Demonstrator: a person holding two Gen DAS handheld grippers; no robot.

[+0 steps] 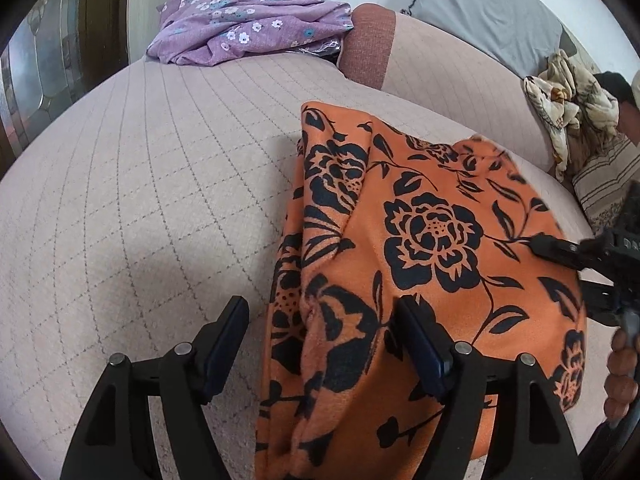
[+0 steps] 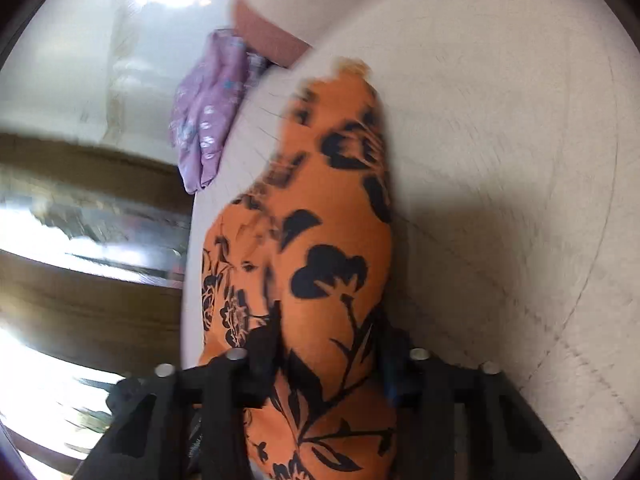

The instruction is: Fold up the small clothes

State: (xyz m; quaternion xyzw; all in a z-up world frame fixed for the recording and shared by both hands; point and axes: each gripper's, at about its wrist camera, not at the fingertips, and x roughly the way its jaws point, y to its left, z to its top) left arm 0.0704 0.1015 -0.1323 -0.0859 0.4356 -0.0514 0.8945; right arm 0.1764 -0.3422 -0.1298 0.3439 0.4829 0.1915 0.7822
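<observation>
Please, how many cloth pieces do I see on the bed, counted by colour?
Orange with black flowers: 1
Purple with small flowers: 1
Cream patterned: 1
Total: 3

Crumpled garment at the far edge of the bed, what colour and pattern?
Purple fabric with small white and blue flowers; clearest in the left wrist view.

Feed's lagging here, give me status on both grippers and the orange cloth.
Left gripper open, fingers straddling the orange cloth edge. Right gripper open around cloth, view blurred. Purple garment far back, nothing blocking.
</observation>
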